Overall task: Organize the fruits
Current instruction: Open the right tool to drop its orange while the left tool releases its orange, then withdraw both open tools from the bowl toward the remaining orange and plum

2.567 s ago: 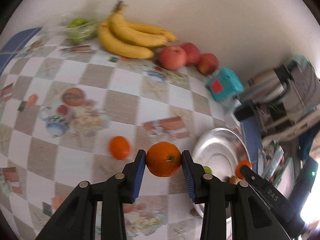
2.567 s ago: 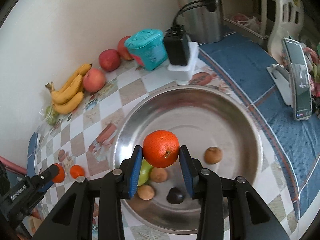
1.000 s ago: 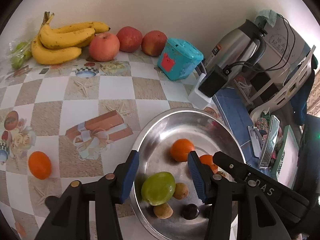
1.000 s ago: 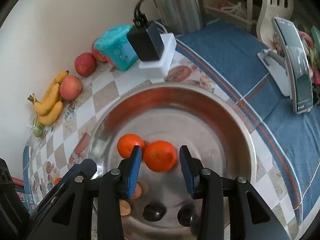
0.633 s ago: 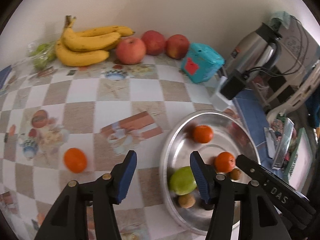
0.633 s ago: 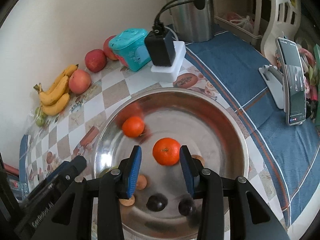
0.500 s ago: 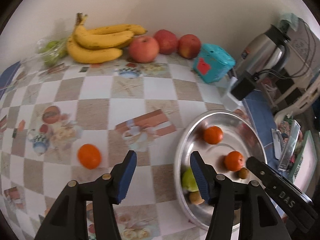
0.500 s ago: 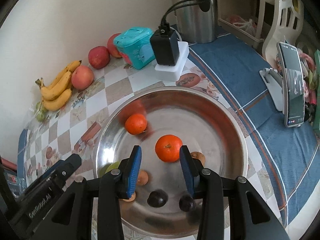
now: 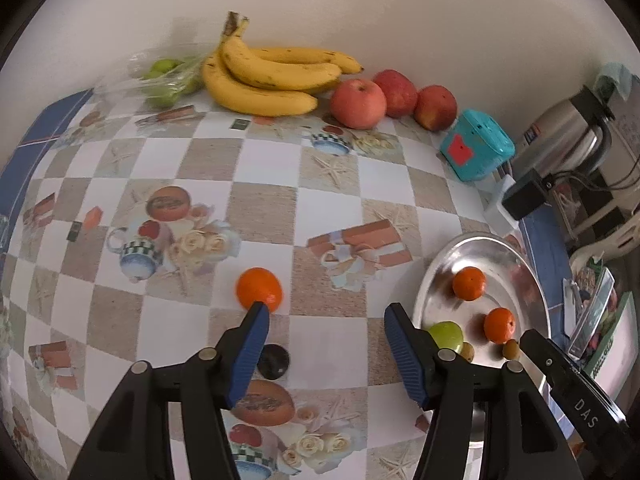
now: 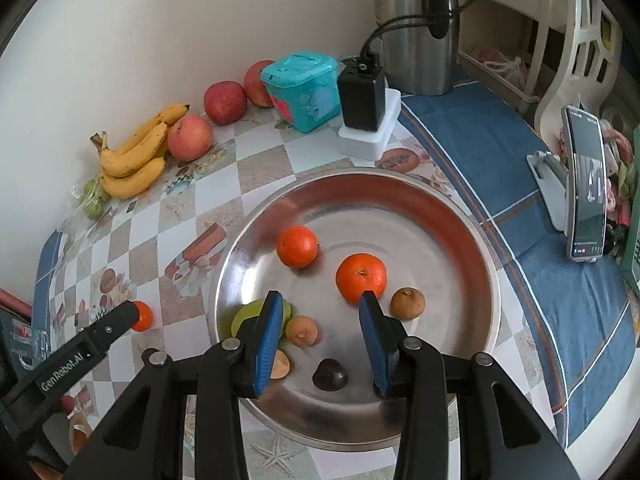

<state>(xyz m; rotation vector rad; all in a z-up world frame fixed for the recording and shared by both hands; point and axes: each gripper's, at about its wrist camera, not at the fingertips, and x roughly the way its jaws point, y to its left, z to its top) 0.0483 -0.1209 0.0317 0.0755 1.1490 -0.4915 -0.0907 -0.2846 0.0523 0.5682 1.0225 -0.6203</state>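
left claw [image 9: 325,314]: apart, jaws just widening, empty | right claw [image 10: 319,313]: apart, empty | orange [image 9: 259,290]: round, bright, alone on table [image 9: 192,168]

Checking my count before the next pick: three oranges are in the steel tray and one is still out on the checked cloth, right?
Not quite. The steel tray holds two oranges, not three, as the right wrist view shows. One orange is indeed still out on the checked cloth, just ahead of the open left gripper.
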